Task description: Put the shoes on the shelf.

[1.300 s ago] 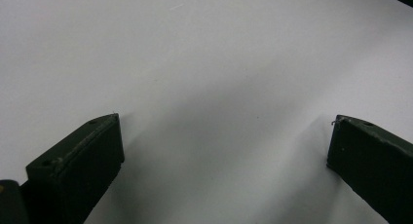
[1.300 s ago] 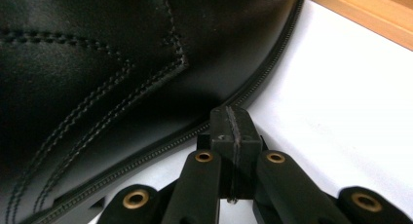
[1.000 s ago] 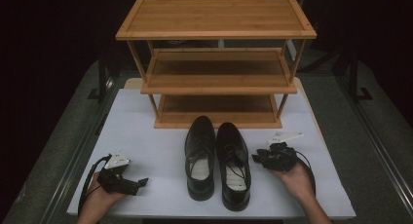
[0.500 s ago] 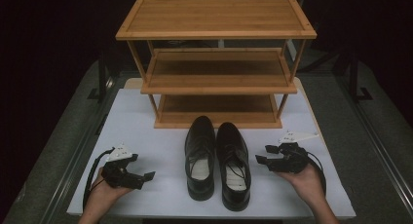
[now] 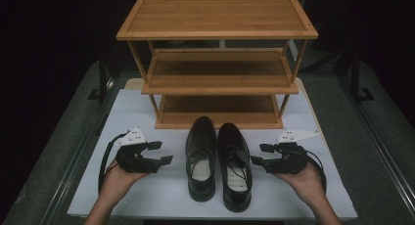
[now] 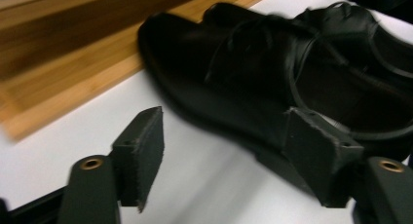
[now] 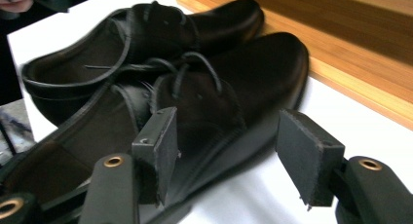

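Note:
A pair of black lace-up shoes, the left shoe [image 5: 201, 156] and the right shoe [image 5: 235, 168], stands toes-forward on the white table top [image 5: 147, 195], just in front of a three-tier wooden rack [image 5: 218, 73]. My left gripper [image 5: 162, 152] hovers left of the pair, pointing at it. Its jaws have just been closing, with nothing between them. In the left gripper view the pads [image 6: 143, 136] frame the near shoe [image 6: 234, 53] without touching it. My right gripper [image 5: 259, 154] hovers right of the pair. Its jaws have just been opening, and the gap between them [image 7: 226, 126] is empty before the shoe [image 7: 253, 73].
The rack's bottom shelf [image 5: 220, 110] lies right behind the shoe toes, and its base edge [image 7: 350, 48] runs close by. Bare white table lies beside each hand. Dark floor and metal rails [image 5: 83, 137] flank the table.
Both hands have lifted off the table. The left gripper moved up and toward the shoes, its jaws narrowing. The right gripper rose slightly, its jaws wider than a second ago.

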The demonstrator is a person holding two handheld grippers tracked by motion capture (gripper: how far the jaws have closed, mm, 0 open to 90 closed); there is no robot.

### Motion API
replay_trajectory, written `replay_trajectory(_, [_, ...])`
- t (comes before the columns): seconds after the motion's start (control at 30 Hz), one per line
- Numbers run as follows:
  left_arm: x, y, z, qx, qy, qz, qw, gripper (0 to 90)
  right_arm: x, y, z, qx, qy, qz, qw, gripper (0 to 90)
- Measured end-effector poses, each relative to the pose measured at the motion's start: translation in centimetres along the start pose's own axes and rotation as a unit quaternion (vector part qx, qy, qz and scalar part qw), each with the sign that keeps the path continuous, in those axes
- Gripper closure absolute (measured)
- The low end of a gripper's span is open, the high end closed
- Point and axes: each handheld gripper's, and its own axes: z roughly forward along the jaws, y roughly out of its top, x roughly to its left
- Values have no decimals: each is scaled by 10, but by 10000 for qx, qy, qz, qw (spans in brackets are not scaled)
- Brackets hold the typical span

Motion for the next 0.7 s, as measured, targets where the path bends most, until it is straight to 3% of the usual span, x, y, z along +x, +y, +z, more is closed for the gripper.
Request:
replay_trajectory(0.37, [-13,36,31,-54,-351,310,9989,396,12,14,6,-147,293,-139,9994,402])
replay_trajectory(0.7, [-12,44,56,87,-406,367,9985,411,20,22,21,-71,413,-238,9988,403])
